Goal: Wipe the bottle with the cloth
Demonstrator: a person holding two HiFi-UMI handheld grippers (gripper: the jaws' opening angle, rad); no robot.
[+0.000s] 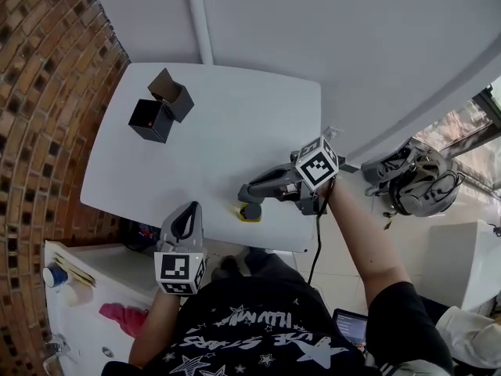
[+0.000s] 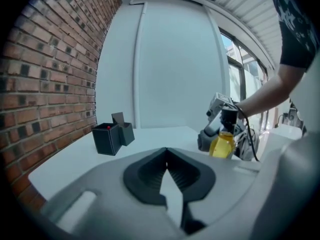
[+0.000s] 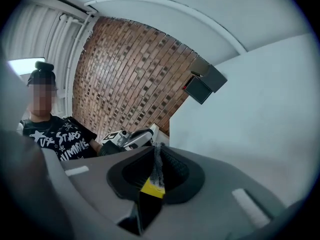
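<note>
A small bottle (image 1: 250,212) of yellow liquid with a dark cap stands at the table's near edge. My right gripper (image 1: 249,197) is shut on it from the right, and yellow shows between its jaws (image 3: 151,188). The left gripper view shows the same bottle (image 2: 222,144) upright in that grip. Below the table's front edge, left of the bottle, my left gripper (image 1: 189,210) is shut with nothing between its fingers (image 2: 150,171). A pink crumpled thing (image 1: 121,317), perhaps the cloth, lies on a white cabinet at the lower left.
Two open black boxes (image 1: 160,108) stand at the far left of the white table (image 1: 235,124). A brick wall (image 1: 39,92) runs along the left. A grey bag (image 1: 415,182) lies on the floor at the right. The white cabinet (image 1: 78,288) stands beside me.
</note>
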